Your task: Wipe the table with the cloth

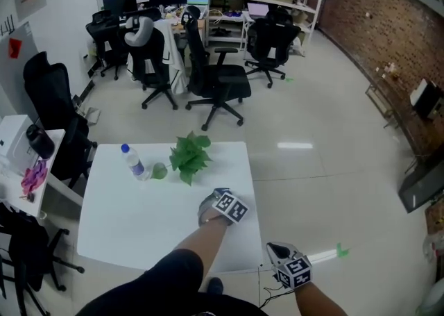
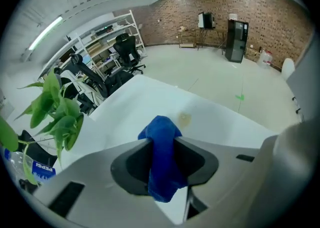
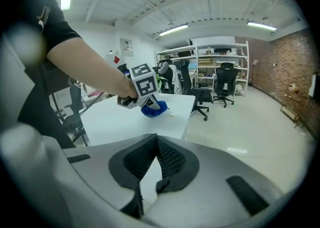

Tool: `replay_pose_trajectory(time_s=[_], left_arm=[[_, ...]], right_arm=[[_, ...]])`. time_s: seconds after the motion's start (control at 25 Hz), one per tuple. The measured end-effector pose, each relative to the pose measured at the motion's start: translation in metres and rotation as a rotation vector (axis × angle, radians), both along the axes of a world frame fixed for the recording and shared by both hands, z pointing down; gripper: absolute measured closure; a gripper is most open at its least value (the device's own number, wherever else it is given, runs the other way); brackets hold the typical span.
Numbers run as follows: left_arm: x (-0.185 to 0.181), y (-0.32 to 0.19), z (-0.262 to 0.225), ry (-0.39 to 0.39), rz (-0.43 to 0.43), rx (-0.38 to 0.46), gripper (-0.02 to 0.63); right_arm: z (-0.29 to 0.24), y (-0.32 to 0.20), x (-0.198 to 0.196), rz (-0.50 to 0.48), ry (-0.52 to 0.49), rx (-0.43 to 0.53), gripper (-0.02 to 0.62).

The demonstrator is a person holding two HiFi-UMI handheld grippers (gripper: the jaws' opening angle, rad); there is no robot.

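Observation:
A blue cloth (image 2: 162, 157) is pinched between the jaws of my left gripper (image 2: 162, 144) and hangs down onto the white table (image 2: 150, 96). Just past it on the tabletop is a small yellowish spot (image 2: 185, 118). In the head view, the left gripper (image 1: 220, 200) sits near the table's right edge, and the cloth is hidden beneath it. The right gripper view shows that cloth (image 3: 154, 109) bunched on the table (image 3: 115, 117) under the left gripper (image 3: 142, 89). My right gripper (image 1: 291, 266) hangs off the table over the floor, its pads (image 3: 156, 139) together with nothing between them.
A water bottle (image 1: 134, 162), a small green round thing (image 1: 159, 171) and a leafy plant (image 1: 189, 155) stand at the table's far side. Office chairs (image 1: 215, 78) fill the room behind. A side table (image 1: 14, 169) with clutter stands at the left. Green tape (image 1: 341, 251) marks the floor.

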State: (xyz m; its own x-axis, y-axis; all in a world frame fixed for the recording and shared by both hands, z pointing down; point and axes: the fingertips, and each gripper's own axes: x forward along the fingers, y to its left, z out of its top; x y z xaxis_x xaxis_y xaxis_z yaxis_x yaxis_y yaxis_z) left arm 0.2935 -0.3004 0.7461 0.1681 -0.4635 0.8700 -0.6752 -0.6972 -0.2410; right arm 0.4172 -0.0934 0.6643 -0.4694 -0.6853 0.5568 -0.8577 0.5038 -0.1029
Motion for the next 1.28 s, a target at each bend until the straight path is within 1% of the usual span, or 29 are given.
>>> replay_pose_trajectory(time_s=[0.16, 0.28, 0.32, 0.4, 0.48, 0.64, 0.72, 0.8, 0.84, 0.88, 0.96, 1.08, 1.2, 1.28], left_arm=[[0.025, -0.002, 0.02, -0.015, -0.016, -0.031, 0.489], [0.037, -0.006, 0.024, -0.054, -0.016, -0.013, 0.492], [0.041, -0.008, 0.024, -0.056, -0.023, -0.013, 0.494], [0.053, -0.009, 0.023, -0.045, -0.04, -0.021, 0.498], [0.071, -0.004, 0.024, -0.03, -0.032, -0.023, 0.5], [0.119, 0.008, 0.025, 0.02, 0.015, -0.049, 0.501], [0.139, 0.015, 0.024, 0.049, 0.054, -0.064, 0.5], [0.153, 0.022, 0.025, 0.076, 0.1, -0.065, 0.5], [0.156, 0.023, 0.024, 0.088, 0.109, -0.057, 0.5], [0.153, 0.021, 0.022, 0.098, 0.102, -0.045, 0.5], [0.134, 0.008, 0.014, 0.109, 0.051, -0.016, 0.5], [0.08, -0.016, 0.002, 0.075, -0.04, 0.011, 0.5], [0.036, -0.027, 0.003, 0.034, -0.099, 0.0, 0.5], [0.026, -0.023, 0.016, 0.025, -0.115, -0.025, 0.5]], right_arm=[[0.005, -0.004, 0.023, 0.025, -0.014, 0.0, 0.578], [0.002, -0.008, 0.04, 0.044, -0.031, 0.003, 0.578], [0.001, -0.009, 0.046, 0.054, -0.035, 0.005, 0.578], [0.001, -0.009, 0.056, 0.074, -0.043, 0.005, 0.578], [0.003, -0.005, 0.064, 0.088, -0.047, -0.001, 0.578], [0.008, 0.005, 0.079, 0.112, -0.047, -0.019, 0.578], [0.011, 0.012, 0.082, 0.118, -0.041, -0.027, 0.578], [0.015, 0.018, 0.081, 0.12, -0.032, -0.037, 0.578], [0.017, 0.019, 0.08, 0.121, -0.031, -0.042, 0.578], [0.019, 0.019, 0.079, 0.118, -0.031, -0.044, 0.578], [0.02, 0.015, 0.076, 0.1, -0.03, -0.043, 0.578], [0.016, 0.007, 0.067, 0.079, -0.037, -0.031, 0.578], [0.012, 0.002, 0.059, 0.056, -0.043, -0.02, 0.578], [0.01, 0.004, 0.058, 0.052, -0.042, -0.018, 0.578]])
